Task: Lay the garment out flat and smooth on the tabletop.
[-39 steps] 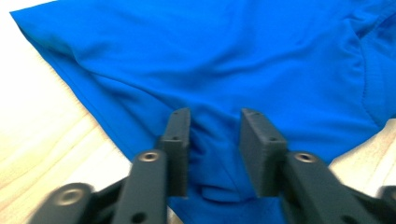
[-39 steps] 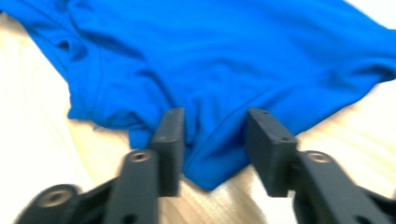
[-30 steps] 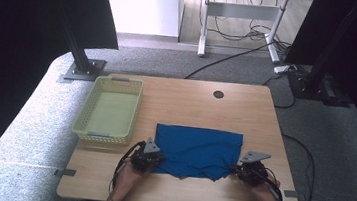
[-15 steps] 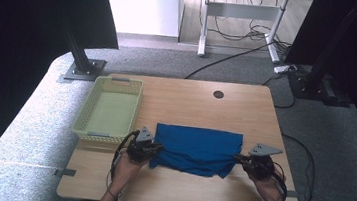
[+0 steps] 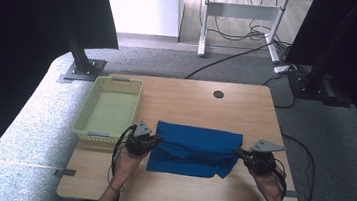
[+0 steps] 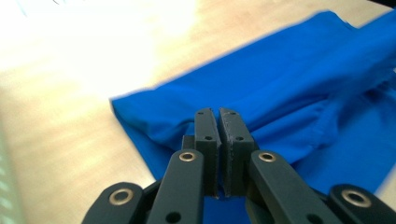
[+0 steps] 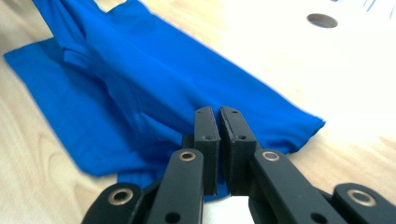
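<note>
The blue cloth (image 5: 195, 150) lies at the table's (image 5: 186, 99) near-centre, with the yellow basket (image 5: 109, 108) at its ten o'clock. The left gripper (image 5: 155, 139) pinches the cloth's nine o'clock edge, and the right gripper (image 5: 237, 151) pinches its three o'clock edge — jaws clamped on fabric. To fold neatly, I'd carry both edges forward level and together — equal tension, no sagging middle.

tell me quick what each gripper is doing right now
Left gripper: jaws shut on the blue cloth at its left edge.
Right gripper: jaws shut on the blue cloth at its right edge.
</note>
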{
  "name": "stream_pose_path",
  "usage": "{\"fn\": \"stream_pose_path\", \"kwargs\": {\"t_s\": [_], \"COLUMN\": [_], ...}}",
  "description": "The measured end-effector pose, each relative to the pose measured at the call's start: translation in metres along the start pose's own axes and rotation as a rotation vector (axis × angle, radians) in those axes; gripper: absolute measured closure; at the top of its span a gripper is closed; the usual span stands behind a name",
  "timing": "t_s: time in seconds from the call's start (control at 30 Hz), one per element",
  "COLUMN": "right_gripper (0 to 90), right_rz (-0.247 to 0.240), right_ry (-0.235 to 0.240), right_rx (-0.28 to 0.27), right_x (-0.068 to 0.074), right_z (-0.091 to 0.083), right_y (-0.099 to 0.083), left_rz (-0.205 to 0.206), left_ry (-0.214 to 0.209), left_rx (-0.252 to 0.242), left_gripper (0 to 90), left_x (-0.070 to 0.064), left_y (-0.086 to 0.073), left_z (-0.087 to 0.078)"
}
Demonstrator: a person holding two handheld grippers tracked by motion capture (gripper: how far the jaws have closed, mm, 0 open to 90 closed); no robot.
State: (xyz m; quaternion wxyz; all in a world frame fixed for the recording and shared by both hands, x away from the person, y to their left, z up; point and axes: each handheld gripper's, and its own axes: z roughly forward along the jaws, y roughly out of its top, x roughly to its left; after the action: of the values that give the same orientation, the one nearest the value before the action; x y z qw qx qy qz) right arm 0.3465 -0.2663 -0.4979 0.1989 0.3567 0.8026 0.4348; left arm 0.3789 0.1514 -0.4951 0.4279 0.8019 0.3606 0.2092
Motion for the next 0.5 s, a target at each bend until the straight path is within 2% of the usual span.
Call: {"fn": "stream_pose_path", "kwargs": {"t_s": [0.1,0.2,0.4,0.5], "right_gripper": [85.0,85.0,84.9,85.0], "right_rz": [0.021,0.043,0.080,0.090], "right_ry": [-0.003,-0.005,0.010,0.025], "right_rx": [0.013,0.045,0.114,0.139], "right_x": [-0.006,-0.012,-0.022,-0.023], "right_z": [0.008,0.022,0.047,0.056], "right_y": [0.002,-0.002,-0.016,-0.021], "left_rz": [-0.029,-0.043,-0.051,-0.053], "left_ry": [-0.002,0.003,0.014,0.010], "left_rx": [0.006,0.038,0.114,0.128], "left_gripper": [86.3,86.1,85.8,85.1], "left_x": [0.006,0.009,0.013,0.013], "left_y": [-0.002,-0.009,-0.024,-0.027], "left_z": [0.012,0.028,0.051,0.055]}}
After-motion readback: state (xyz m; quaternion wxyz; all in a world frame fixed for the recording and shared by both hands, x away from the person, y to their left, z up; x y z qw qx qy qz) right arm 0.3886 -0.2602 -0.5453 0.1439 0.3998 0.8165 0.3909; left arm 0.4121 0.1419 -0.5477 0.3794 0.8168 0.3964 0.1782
